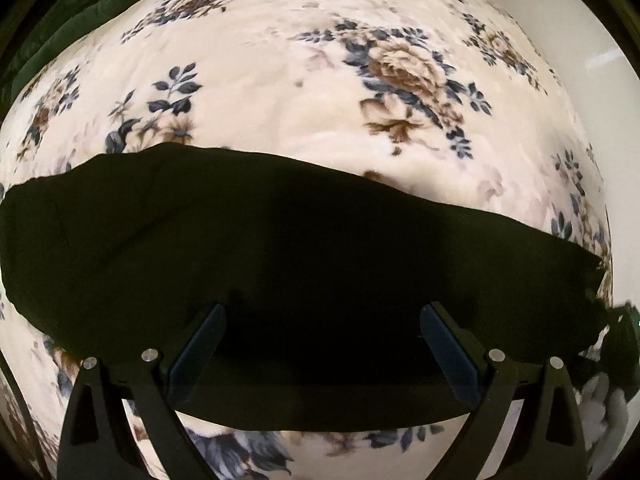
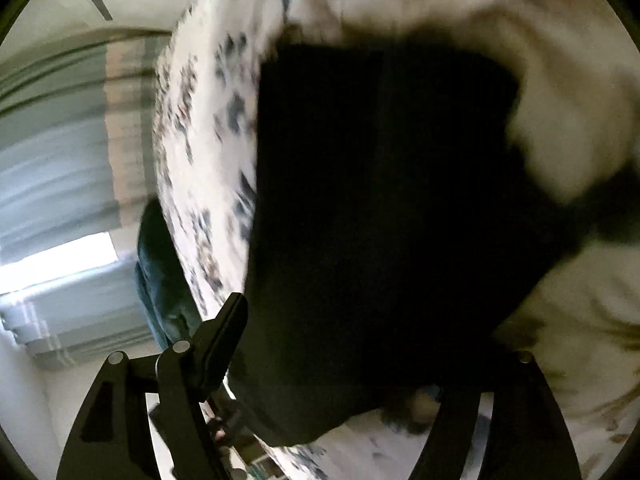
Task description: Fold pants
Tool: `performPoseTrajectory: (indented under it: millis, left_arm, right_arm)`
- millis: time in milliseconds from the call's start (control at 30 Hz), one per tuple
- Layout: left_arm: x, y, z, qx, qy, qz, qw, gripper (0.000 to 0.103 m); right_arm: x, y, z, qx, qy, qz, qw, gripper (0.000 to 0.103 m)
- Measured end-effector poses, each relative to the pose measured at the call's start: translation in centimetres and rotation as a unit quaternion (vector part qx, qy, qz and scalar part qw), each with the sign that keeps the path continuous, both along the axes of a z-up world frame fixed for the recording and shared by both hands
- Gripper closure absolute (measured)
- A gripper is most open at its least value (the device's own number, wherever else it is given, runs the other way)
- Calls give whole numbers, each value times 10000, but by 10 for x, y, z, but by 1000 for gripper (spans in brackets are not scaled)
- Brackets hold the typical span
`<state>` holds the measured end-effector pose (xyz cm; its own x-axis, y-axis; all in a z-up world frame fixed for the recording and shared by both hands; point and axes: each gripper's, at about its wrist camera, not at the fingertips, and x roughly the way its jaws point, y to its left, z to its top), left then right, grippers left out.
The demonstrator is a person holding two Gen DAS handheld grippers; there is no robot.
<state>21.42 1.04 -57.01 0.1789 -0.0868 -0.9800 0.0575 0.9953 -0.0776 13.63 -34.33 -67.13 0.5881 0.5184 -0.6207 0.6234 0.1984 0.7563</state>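
Pants (image 1: pixel 280 248) lie flat on the floral bedspread (image 1: pixel 280 80) in a dark folded band. Left gripper (image 1: pixel 322 344) hangs over them, jaws spread, holding nothing. Right gripper (image 2: pixel 340 344) looks open too, though blur hides its far finger. More folds probably remain.

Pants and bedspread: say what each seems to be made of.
Pants: soft matte cloth, black or very dark green, possibly cotton knit; no shine, and they lie limp with soft creases. The exact fibre cannot be told.
Bedspread: cream plush fleece with printed blue and brown flowers, likely; the surface looks fuzzy and softly dimpled, without sheen.
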Motion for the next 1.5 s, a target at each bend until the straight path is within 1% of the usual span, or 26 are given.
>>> performPoseTrajectory:
  millis: [100,133,167,200,233,300,367,433,533,600,667,767,867,900,967,1033,1100,1167,1200,1233,1267,1300,1333,1367,1400,1500]
  left_arm:
    - [0,-8,-2,75,-33,-82,9999,3]
    - [0,-9,-1,77,-35,-84,9999,3]
    - [-1,-7,1,92,-45,-71,9999,3]
    - [-2,-4,4,106,-67,-50,9999,3]
    - [-2,-2,6,111,-97,-29,9999,3]
    - [-3,7,14,160,-222,10,9996,3]
    - [-4,17,23,217,-326,38,9992,3]
    - [-6,33,30,218,-401,98,9989,3]
    - [-10,64,40,218,-445,246,9985,3]
    - [-14,96,48,181,-490,470,9975,3]
    - [-19,132,56,124,-537,741,9957,3]
    - [-29,188,63,134,-566,1158,9916,3]
    - [-41,258,64,201,-494,1649,9849,3]
    - [-45,279,63,214,-491,1802,9822,3]
    - [-52,320,59,273,-476,2062,9770,3]
    - [-56,354,52,346,-444,2264,9724,3]
    - [-59,381,43,421,-402,2376,9696,3]
    - [-62,400,37,419,-330,2452,9680,3]
    - [-64,406,35,372,-325,2484,9674,3]
    - [-66,413,34,320,-316,2516,9668,3]
    - [-67,420,31,284,-309,2540,9663,3]
    - [-69,424,30,259,-294,2556,9660,3]
    - [-70,428,28,215,-260,2576,9657,3]
    - [-72,433,26,144,-221,2605,9651,3]
    - [-73,435,28,110,-232,2626,9646,3]
    - [-74,438,33,90,-326,2607,9648,3]
  right_arm:
    - [7,3,-6,-75,-21,-275,9996,23]
    - [11,4,-6,-120,-31,-357,9993,28]
    - [14,6,-3,-259,-42,-397,9989,36]
    - [18,10,1,-499,35,-324,9982,66]
    - [15,8,5,-644,59,-277,9975,79]
    - [3,6,14,-703,-66,-392,9967,88]
    - [-6,5,27,-873,-100,-419,9952,90]
    - [-3,14,49,-1259,-147,-317,9914,92]
    - [4,32,89,-1764,-302,-160,9837,93]
    - [14,53,118,-2087,-442,7,9770,93]
    - [24,82,147,-2427,-630,259,9677,94]
    - [44,151,189,-2927,-899,841,9482,94]
    - [63,246,214,-3544,-1077,1676,9136,93]
    - [70,285,214,-3733,-1078,2028,8988,93]
    - [78,355,197,-3996,-977,2618,8731,93]
    - [83,431,158,-4541,-678,3347,8229,93]
    - [83,482,106,-4906,-248,3847,7815,93]
    - [83,514,64,-5454,219,4141,7284,89]
    - [84,524,54,-5693,335,4193,7064,88]
    - [85,530,54,-5854,432,4192,6926,88]
    - [83,529,54,-5854,507,4186,6925,87]
    - [85,526,61,-5661,515,4144,7107,83]
    - [82,525,68,-5502,410,4045,7294,82]
    - [83,514,82,-5336,228,3817,7544,84]
    - [81,506,100,-5308,21,3480,7727,87]
    - [77,500,143,-5746,-351,2853,7663,88]
